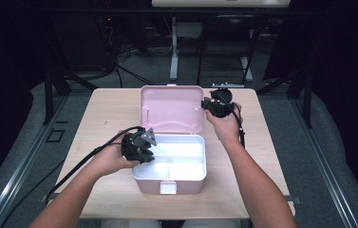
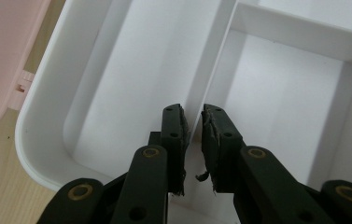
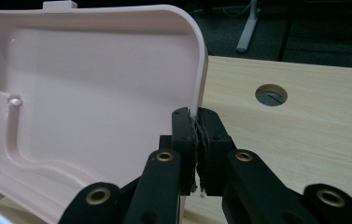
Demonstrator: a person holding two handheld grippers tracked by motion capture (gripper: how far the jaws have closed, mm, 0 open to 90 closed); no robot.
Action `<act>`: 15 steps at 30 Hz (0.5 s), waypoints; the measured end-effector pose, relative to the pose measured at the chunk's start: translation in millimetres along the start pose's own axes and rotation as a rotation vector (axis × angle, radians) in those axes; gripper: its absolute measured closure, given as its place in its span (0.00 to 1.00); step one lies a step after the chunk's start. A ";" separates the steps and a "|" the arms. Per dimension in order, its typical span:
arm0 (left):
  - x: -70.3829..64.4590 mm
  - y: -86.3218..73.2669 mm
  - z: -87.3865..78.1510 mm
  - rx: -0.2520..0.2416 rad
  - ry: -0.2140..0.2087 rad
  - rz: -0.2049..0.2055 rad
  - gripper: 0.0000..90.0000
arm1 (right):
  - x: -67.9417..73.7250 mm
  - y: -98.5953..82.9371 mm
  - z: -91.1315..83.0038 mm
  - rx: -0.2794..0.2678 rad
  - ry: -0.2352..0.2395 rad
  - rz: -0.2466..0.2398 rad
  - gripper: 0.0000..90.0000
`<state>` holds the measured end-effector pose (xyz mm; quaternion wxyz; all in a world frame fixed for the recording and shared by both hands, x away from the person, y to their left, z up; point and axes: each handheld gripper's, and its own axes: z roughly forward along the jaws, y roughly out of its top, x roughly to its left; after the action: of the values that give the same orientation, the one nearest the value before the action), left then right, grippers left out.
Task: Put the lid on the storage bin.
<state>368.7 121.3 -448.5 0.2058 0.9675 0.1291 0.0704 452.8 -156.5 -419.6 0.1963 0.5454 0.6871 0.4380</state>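
Table (image 1: 110, 114): light wood, bearing one pink storage box near its middle; a round cable hole (image 3: 271, 94) lies in the top beyond the box.
Box (image 1: 169, 183): pink shell with its white latch facing the person; it stands open, so the opening looks done.
Lid (image 1: 171, 108): swung up and back on the far side of the box, its inner face turned toward the person.
Tray (image 1: 181, 164): white insert seated in the box, split by dividers into compartments, all bare as far as the views reach.
What is left: judging by the two grips, either lifting the tray out or bringing the lid down; I cannot tell which.
Left forearm: comes in from the lower left, hand wrapped round its tool at the box's left end.
Left gripper (image 2: 192, 125): tilted down into the tray, jaws set one on each side of a white divider wall (image 2: 211, 74), nearly together and apparently pinching it.
Right forearm: reaches farther, up along the box's right side to the lid.
Right gripper (image 3: 196, 126): jaws squeezed onto the lid's right edge, holding it raised.
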 end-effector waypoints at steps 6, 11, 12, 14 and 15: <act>-0.5 -0.2 0.0 -0.001 0.004 0.001 0.87 | 5.0 -4.1 -13.5 -0.047 0.002 -0.039 0.97; -0.4 -0.3 0.0 -0.003 0.003 0.001 0.87 | 8.2 -6.4 -20.8 -0.069 0.003 -0.060 0.97; -0.4 -0.3 0.0 -0.003 0.003 0.002 0.87 | 8.3 -6.6 -21.3 -0.071 0.004 -0.060 0.97; -0.7 -0.4 0.0 -0.004 0.005 0.002 0.87 | 8.5 -7.2 -22.6 -0.076 0.007 -0.057 0.97; -1.0 -0.6 0.1 -0.006 0.007 0.001 0.87 | 8.5 -7.4 -23.0 -0.078 0.007 -0.062 0.97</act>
<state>367.6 121.4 -448.9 0.2081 0.9667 0.1290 0.0742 428.5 -157.8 -411.5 0.2284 0.5143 0.6867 0.4602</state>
